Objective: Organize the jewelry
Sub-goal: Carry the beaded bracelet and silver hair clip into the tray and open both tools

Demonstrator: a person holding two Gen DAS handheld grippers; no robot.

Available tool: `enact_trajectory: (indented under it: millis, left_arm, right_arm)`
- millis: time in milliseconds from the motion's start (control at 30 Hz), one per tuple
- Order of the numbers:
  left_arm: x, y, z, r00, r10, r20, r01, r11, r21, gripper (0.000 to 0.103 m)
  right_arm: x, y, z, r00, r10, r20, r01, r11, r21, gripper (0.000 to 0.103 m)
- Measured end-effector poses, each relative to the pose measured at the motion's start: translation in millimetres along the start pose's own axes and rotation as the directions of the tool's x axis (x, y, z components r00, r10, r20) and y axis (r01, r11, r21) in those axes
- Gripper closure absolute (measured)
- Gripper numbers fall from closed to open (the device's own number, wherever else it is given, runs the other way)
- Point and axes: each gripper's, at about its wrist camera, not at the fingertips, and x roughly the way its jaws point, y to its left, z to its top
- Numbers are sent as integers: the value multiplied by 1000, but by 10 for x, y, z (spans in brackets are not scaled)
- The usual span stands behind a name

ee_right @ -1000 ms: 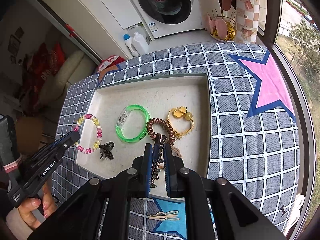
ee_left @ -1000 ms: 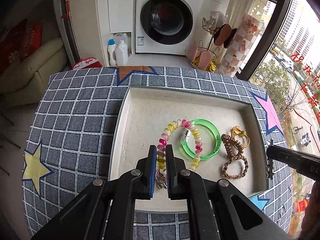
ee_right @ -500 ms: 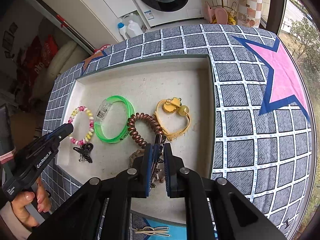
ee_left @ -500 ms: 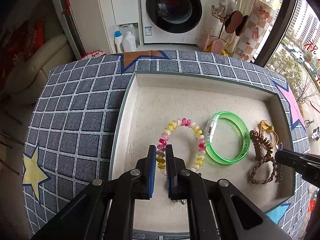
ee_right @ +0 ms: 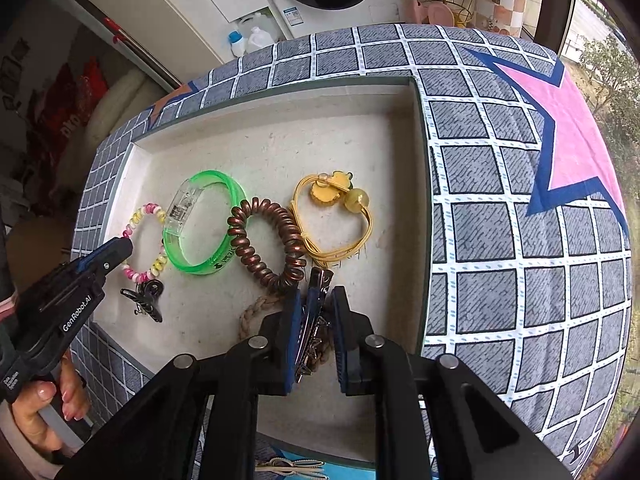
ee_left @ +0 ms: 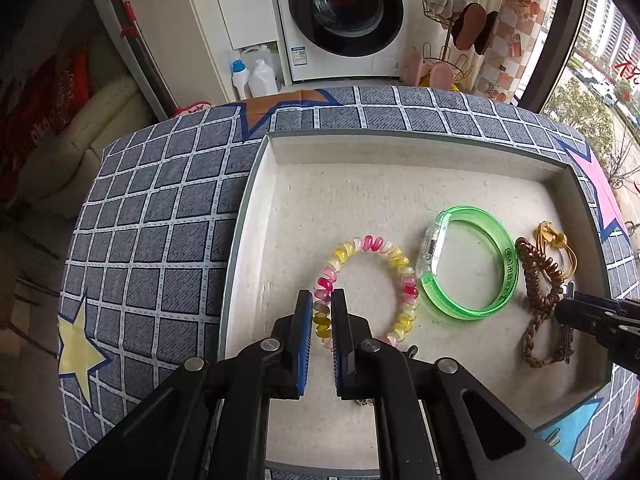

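Observation:
A beige tray (ee_left: 256, 200) holds a pink-and-yellow spiral bracelet (ee_left: 372, 244), a green bangle (ee_left: 508, 264), a brown coil tie (ee_right: 244, 248), a yellow charm tie (ee_right: 332, 190) and a braided band (ee_right: 252, 310). My left gripper (ee_left: 321, 300) hangs shut and empty over the bracelet's near side. A black claw clip (ee_right: 146, 296) lies just beside its tip. My right gripper (ee_right: 318, 292) is low over the braided band and its jaws are opening. A metal hair clip (ee_right: 318, 280) stands between them, leaning on the left pad with a gap to the right one.
The tray sits on a grey checked cloth (ee_right: 500, 300) with star prints. A gold clip (ee_right: 288, 466) lies on the cloth in front of the tray. A hand (ee_right: 48, 400) holds the left gripper. Beyond the table are a washing machine (ee_left: 344, 16), bottles (ee_left: 256, 76) and a wire rack (ee_left: 452, 60).
Both grippers have sunk closer to the tray floor. The right jaws have parted a little around the metal hair clip. The left jaws stay shut.

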Motion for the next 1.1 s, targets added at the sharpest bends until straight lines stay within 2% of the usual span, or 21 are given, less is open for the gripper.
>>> enact_trajectory:
  millis: [33, 67, 100, 333, 567, 667, 833, 867, 900, 933, 967, 1033, 1100]
  left_arm:
    - [-5, -3, 1, 1000, 0, 0, 0, 1000, 0, 82]
    - [-10, -4, 2, 1000, 0, 1, 0, 1000, 0, 82]
    - [-18, -4, 3, 1000, 0, 4, 0, 1000, 1, 82]
    - [-125, -27, 6, 999, 4, 35, -4, 1000, 14, 82]
    - [-194, 1, 18, 998, -20, 53, 19, 1000, 13, 82]
    - [-239, 12, 14, 997, -36, 63, 35, 999, 15, 82]
    - [-312, 37, 20, 996, -51, 79, 50, 999, 9, 80]
    - [-328, 39, 20, 995, -49, 81, 48, 999, 9, 69]
    - [-343, 42, 20, 996, -42, 82, 42, 999, 6, 10]
    - [-383, 54, 10, 995, -20, 102, 20, 1000, -8, 0]
    - [-433, 60, -5, 991, -4, 132, 6, 1000, -14, 0]
    - [-449, 70, -10, 992, -27, 125, 29, 999, -14, 0]
    - [-463, 72, -32, 992, -16, 127, 17, 1000, -13, 0]
  right_arm:
    - [-9, 6, -1, 1000, 9, 3, -9, 1000, 1, 71]
    - [-16, 16, -2, 1000, 7, 7, -7, 1000, -1, 57]
    - [-37, 21, -4, 1000, 5, 16, -5, 1000, -4, 52]
    - [-187, 32, -6, 997, 63, 52, -64, 998, 15, 51]
    - [-306, 49, -23, 991, 107, 82, -109, 994, 20, 41]
    - [-362, 58, -29, 987, 128, 98, -131, 991, 27, 33]
    - [-471, 96, -55, 982, 139, 124, -143, 990, 20, 32]
    - [-491, 104, -69, 982, 140, 128, -144, 989, 19, 30]
    - [-505, 116, -79, 981, 140, 131, -144, 989, 18, 23]
    - [-520, 126, -92, 980, 141, 137, -145, 989, 17, 19]
    - [-529, 131, -104, 980, 142, 142, -146, 989, 19, 19]
    - [-546, 134, -129, 979, 143, 143, -148, 989, 27, 19]
    - [-573, 116, -163, 980, 138, 146, -145, 989, 37, 19]
